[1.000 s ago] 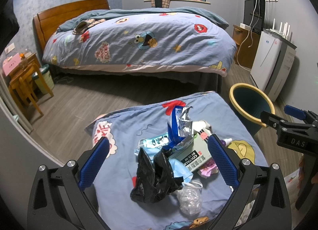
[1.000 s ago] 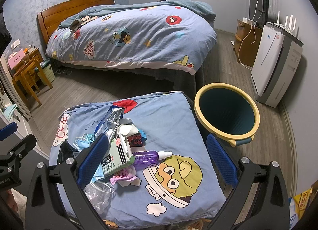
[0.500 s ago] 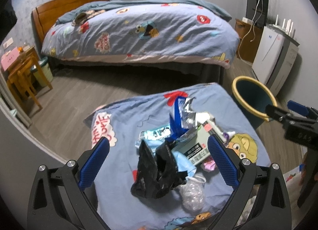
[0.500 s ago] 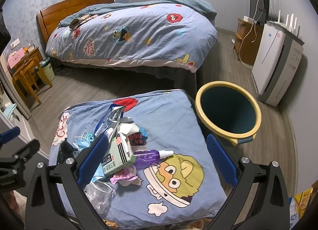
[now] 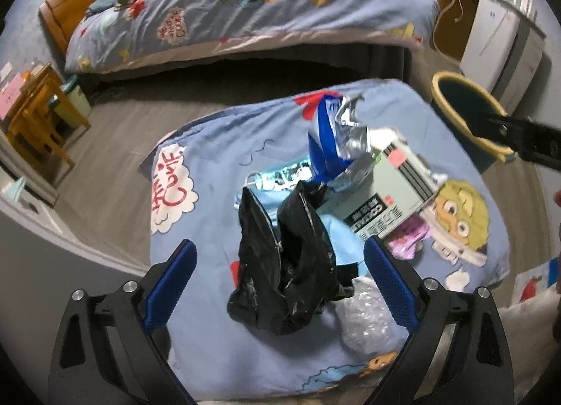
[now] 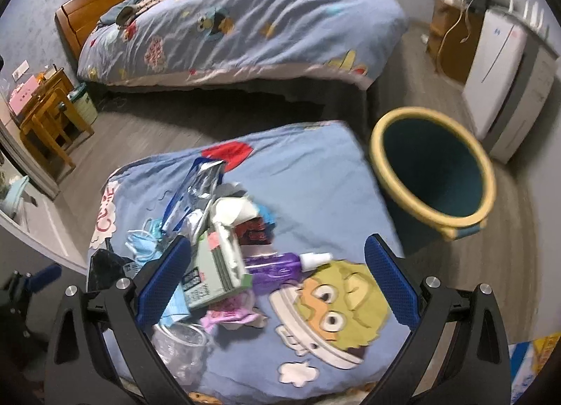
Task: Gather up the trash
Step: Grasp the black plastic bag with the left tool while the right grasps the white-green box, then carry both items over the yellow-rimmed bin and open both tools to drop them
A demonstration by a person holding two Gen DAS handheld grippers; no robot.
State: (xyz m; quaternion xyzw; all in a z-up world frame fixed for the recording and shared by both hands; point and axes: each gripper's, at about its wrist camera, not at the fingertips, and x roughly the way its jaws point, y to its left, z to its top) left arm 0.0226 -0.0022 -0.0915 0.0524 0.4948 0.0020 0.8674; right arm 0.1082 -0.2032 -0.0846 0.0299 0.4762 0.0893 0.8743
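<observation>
Left jaws: my left gripper [image 5: 280,265] stands wide, holding nothing, with the crumpled black plastic bag [image 5: 285,265] between its blue pads but not touched.
Right jaws: my right gripper [image 6: 277,275] also stands wide and holds nothing; it hangs above the green-grey carton [image 6: 219,272] and the purple spray bottle [image 6: 280,266].
Trash pile: it lies on the desk under a blue cartoon cover [image 6: 315,173], gathered toward its left half.
In the pile: a blue and silver foil wrapper [image 5: 336,135] stands up behind the black bag; the carton leans against it; a pink crumpled wrapper [image 6: 228,314] lies just beside the carton; a clear plastic cup [image 6: 182,345] sits at the near edge; blue face masks [image 6: 143,244] lie to the left.
Bin: a dark teal bin with a yellow rim [image 6: 433,166] stands on the floor just beside the desk's right side.
Behind: a bed [image 6: 245,19] with a matching quilt.
</observation>
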